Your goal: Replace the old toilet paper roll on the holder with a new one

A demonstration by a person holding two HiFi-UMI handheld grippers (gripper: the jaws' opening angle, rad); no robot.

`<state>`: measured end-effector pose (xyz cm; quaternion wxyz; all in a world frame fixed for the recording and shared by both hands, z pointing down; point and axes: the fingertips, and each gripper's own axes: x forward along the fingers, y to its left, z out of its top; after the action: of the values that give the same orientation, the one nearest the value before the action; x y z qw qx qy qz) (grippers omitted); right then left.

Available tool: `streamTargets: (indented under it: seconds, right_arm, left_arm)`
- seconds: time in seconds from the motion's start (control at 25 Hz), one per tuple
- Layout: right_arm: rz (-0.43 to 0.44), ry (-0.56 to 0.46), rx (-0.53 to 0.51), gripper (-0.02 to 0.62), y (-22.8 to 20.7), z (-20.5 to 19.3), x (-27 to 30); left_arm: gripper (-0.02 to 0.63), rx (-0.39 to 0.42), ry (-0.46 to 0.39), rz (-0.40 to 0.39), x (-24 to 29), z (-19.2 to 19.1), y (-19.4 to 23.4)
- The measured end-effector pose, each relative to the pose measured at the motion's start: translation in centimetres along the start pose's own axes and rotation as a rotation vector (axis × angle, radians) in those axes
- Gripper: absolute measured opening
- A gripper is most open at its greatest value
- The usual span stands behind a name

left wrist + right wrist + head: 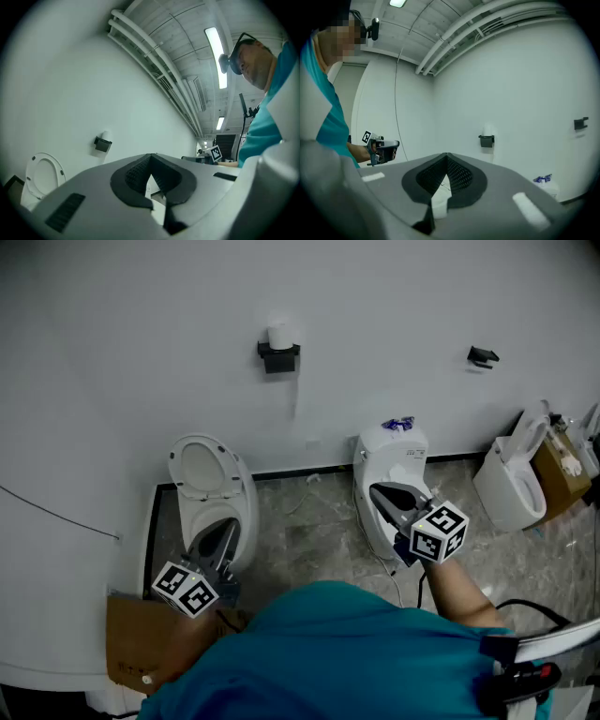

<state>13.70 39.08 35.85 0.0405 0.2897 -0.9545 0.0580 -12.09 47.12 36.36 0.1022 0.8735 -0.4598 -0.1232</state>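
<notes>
left gripper (217, 542): jaws pressed together, empty | right gripper (389, 495): jaws together, empty | white toilet paper roll (279, 335) atop black wall holder (278, 358), well apart from both

I can't judge how full the roll (279, 335) on the holder (278, 357) is at this size, nor name the blue thing (397, 424) on the toilet tank (380, 454), and a teal shirt (337, 652) hides part of the cardboard box (131, 638).
</notes>
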Motion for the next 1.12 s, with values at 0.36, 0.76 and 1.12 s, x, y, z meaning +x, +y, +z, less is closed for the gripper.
streamTargets:
  seconds: [0.36,0.76,1.12]
  right_arm:
    - [-0.006,0.006,-0.013,-0.003,-0.5,-0.2,-0.8]
    - [0.009,-0.034,0.039,-0.002,-2.1,0.2,-3.1]
    - [0.017,-0.03,0.048,-0.002,-5.6,-1.9,-8.4]
  left_arm:
    - [0.003,0.009,0.02,-0.003,0.8,0.1,-1.3]
    - [0.003,0.008,0.016,-0.009,2.6,-0.7,-3.2]
    - [0.003,0.004,0.04,-0.026,6.7,-4.0,-7.9]
